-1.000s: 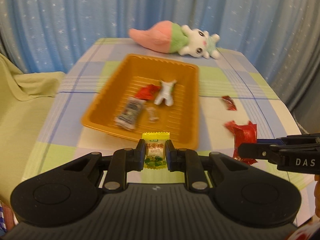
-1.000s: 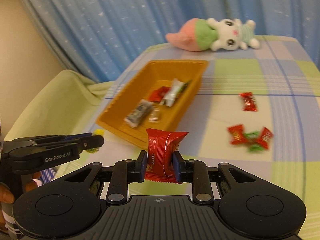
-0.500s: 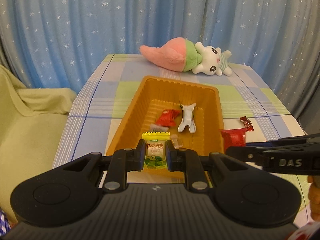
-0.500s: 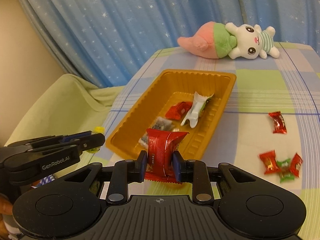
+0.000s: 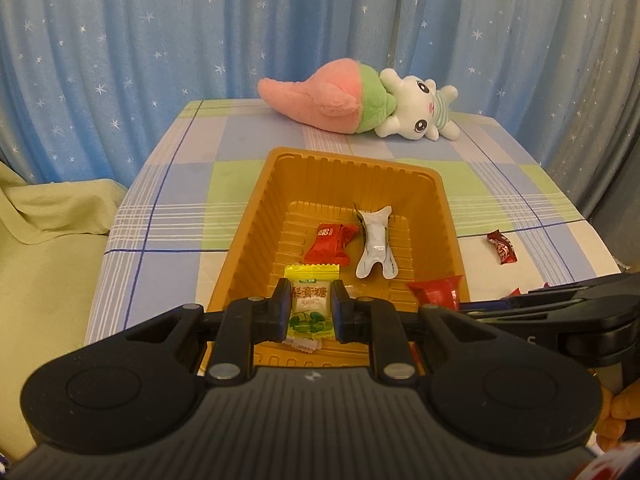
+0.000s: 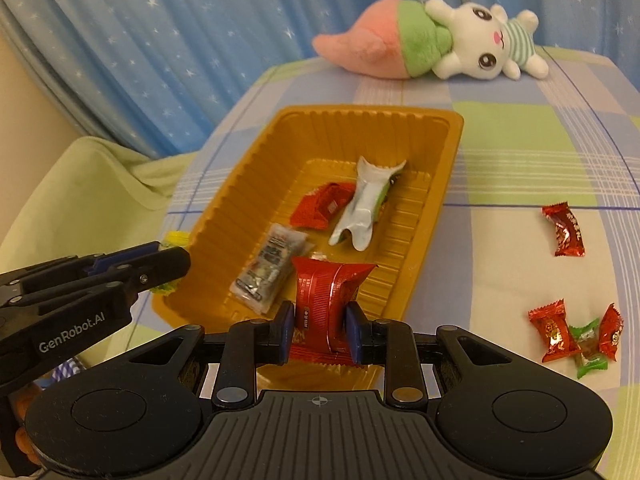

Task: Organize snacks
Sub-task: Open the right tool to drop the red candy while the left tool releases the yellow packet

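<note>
My left gripper (image 5: pixel 311 307) is shut on a yellow-and-white candy packet (image 5: pixel 310 304), held over the near end of the orange tray (image 5: pixel 256 216). My right gripper (image 6: pixel 320 330) is shut on a red snack packet (image 6: pixel 326 300), above the tray's near rim (image 6: pixel 400 312). The tray holds a red candy (image 6: pixel 322 210), a white-green pouch (image 6: pixel 362 208) and a dark clear-wrapped bar (image 6: pixel 270 270). Each view shows the other gripper from the side: the right one (image 5: pixel 560 308), the left one (image 6: pixel 100 276). Loose red candies (image 6: pixel 562 230) and a red-and-green cluster (image 6: pixel 576 334) lie on the cloth to the right.
A plush carrot-and-bunny toy (image 5: pixel 360 104) lies at the table's far end before a blue starred curtain (image 5: pixel 120 40). A pale green cloth (image 5: pixel 44 248) covers a seat left of the checked tablecloth (image 5: pixel 168 200). A hand (image 5: pixel 616 416) shows at the lower right.
Both grippers moved forward toward the tray with their packets still held; the tray now sits directly under the fingertips and looks larger in both views.
</note>
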Demonstrator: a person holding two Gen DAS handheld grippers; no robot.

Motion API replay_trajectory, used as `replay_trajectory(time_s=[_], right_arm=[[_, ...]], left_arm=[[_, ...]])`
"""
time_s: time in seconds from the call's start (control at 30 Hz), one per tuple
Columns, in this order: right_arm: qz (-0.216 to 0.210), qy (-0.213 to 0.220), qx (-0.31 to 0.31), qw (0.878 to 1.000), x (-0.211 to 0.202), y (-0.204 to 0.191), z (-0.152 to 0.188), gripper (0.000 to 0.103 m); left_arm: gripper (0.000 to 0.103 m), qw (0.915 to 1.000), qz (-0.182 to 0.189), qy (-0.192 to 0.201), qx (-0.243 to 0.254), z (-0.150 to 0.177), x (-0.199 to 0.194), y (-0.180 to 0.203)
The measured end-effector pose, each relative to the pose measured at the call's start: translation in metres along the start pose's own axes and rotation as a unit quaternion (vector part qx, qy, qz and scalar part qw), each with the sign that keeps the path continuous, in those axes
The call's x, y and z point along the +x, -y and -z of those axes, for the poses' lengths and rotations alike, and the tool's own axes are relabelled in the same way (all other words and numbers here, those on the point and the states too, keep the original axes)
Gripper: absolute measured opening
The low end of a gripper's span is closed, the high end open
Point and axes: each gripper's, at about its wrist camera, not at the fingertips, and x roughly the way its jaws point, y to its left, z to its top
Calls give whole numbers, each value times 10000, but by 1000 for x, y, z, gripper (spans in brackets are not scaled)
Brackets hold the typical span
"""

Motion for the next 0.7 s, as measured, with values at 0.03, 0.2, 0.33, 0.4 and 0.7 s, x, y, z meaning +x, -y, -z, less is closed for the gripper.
replay_trajectory(time_s=[0.03, 0.2, 0.33, 0.4, 0.7], right_arm=[[16, -22, 13, 10000, 2, 0, -1, 28], [158, -58, -76, 9998, 7, -3, -3, 28], [122, -38, 48, 9999, 5, 2, -6, 28], [130, 13, 52, 9999, 2, 4, -7, 28], [120, 173, 123, 9997, -8, 9, -11, 29]], left_arm=[[18, 10000, 10, -19, 3, 0, 2, -1], [18, 9999, 46, -103, 4, 0, 11, -2], [18, 9999, 58, -139, 2, 1, 13, -3], [18, 9998, 68, -162, -3, 1, 14, -3], [18, 9992, 281, -298, 47, -2, 28, 7]])
